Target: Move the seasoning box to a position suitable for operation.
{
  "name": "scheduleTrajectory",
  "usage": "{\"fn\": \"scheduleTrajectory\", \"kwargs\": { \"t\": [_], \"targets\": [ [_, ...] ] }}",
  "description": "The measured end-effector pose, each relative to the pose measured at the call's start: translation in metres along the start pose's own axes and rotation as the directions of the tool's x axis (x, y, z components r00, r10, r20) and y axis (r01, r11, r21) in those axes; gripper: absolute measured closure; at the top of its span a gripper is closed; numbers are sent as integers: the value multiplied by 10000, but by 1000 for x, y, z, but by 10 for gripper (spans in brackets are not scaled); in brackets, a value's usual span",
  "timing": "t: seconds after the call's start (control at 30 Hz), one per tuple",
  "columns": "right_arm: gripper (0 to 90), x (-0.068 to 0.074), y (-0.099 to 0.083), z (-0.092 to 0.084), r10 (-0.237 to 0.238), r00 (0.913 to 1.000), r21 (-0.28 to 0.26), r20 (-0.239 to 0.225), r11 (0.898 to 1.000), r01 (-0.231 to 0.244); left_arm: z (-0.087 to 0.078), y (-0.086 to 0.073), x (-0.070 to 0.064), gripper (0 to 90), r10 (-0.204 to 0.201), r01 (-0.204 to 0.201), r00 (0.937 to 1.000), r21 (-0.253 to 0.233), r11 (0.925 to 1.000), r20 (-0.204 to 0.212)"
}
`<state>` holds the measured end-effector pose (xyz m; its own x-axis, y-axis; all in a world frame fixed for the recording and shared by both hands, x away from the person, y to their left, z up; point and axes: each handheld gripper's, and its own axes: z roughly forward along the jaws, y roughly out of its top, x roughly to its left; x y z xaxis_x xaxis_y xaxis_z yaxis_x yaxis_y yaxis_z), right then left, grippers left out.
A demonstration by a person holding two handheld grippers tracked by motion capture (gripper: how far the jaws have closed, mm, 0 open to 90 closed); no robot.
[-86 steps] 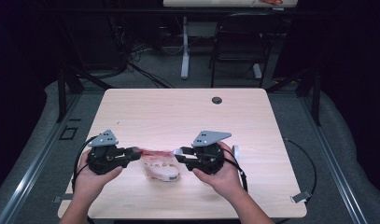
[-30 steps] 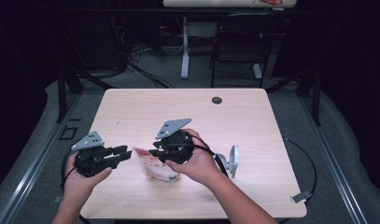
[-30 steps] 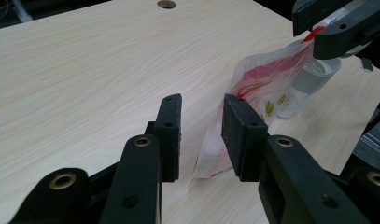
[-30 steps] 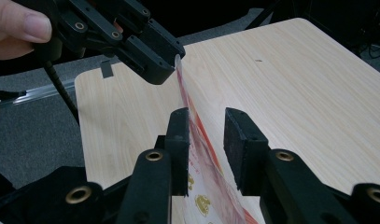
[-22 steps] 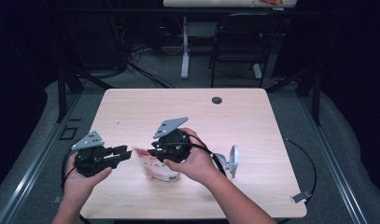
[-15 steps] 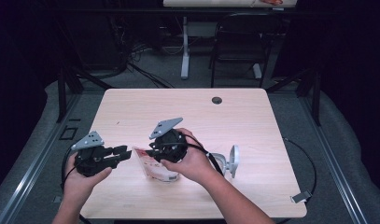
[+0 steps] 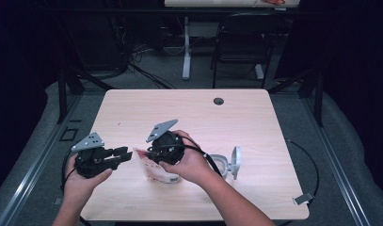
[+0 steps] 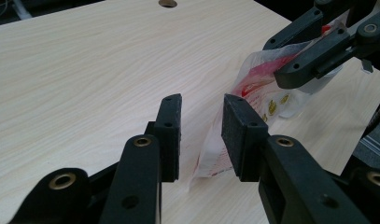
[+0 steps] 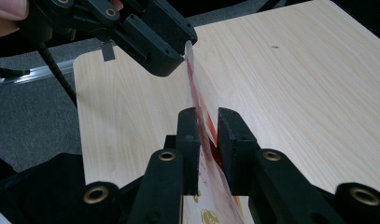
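We could not read the print on the bag (image 7: 157,170): only red patches and small gold marks showed on its clear film, and what it held stayed hard to make out. From above, the right gripper (image 7: 151,153) and the hand (image 7: 189,162) behind it covered most of the bag, leaving a corner and a whitish lower end in sight. In the right gripper view the bag (image 9: 197,100) stood on edge between the two pads (image 9: 188,140), its lower part cut off by the frame; those jaws had just been closing on the film, with a narrow gap left, and we could not tell whether they pressed it yet. The left gripper (image 7: 124,156) pointed at the bag from the side, its jaws half apart; in its own view the bag's near edge (image 8: 211,156) sat between the pads (image 8: 239,133), and whether the right-hand pad touched it we could not tell. Farther off in that view the other gripper (image 8: 318,49) had the bag's top between its jaws. A white stand (image 7: 229,162) lay just beside the right forearm. The table (image 7: 194,113) was pale wood with a round hole (image 7: 219,100) near the far edge. Beyond it we saw grey carpet, a chair (image 7: 241,44) and cables in a dark room.
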<state>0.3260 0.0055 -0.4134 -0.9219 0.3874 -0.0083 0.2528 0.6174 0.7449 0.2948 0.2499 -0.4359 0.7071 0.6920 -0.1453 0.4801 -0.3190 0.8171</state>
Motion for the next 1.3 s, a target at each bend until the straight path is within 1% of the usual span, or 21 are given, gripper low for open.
{"fn": "scheduleTrajectory", "kwargs": {
  "t": [0.23, 0.43, 0.5, 0.7, 0.77, 0.97, 1.2, 1.3],
  "targets": [
    [779, 0, 2, 3, 0, 10000, 69, -1, 10000, 0, 1, 0, 0, 684, 13, -13, 10000, 21, 10000, -5],
    [763, 3, 7, 7, -228, 9997, 351, -13, 9991, 228, 1, 0, 0, 683, -1, 1, 10000, 40, 10000, 21],
    [763, 4, 8, 8, -219, 9998, 341, -11, 9992, 219, 1, 0, 0, 683, 4, -4, 10000, 45, 10000, 19],
    [783, 4, 10, 14, -329, 9994, 691, 77, 9971, 322, 0, -1, 1, 682, -66, 66, 10000, 11, 10000, 12],
    [799, 3, 11, 14, -359, 9993, 806, 59, 9961, 353, 0, -2, 2, 680, -68, 68, 10000, 28, 10000, 0],
    [837, 1, 12, 15, -355, 9993, 929, -81, 9950, 361, 1, -2, 2, 676, -88, 88, 10000, -2, 10000, -23],
    [891, 1, 13, 13, -771, 9970, 985, -46, 9921, 772, 1, -2, 3, 670, -130, 130, 9999, -8, 9999, -9],
    [893, 1, 13, 13, -913, 9958, 1000, -98, 9907, 918, 1, -3, 3, 668, -165, 165, 9999, -5, 9999, -8]
  ]
}}
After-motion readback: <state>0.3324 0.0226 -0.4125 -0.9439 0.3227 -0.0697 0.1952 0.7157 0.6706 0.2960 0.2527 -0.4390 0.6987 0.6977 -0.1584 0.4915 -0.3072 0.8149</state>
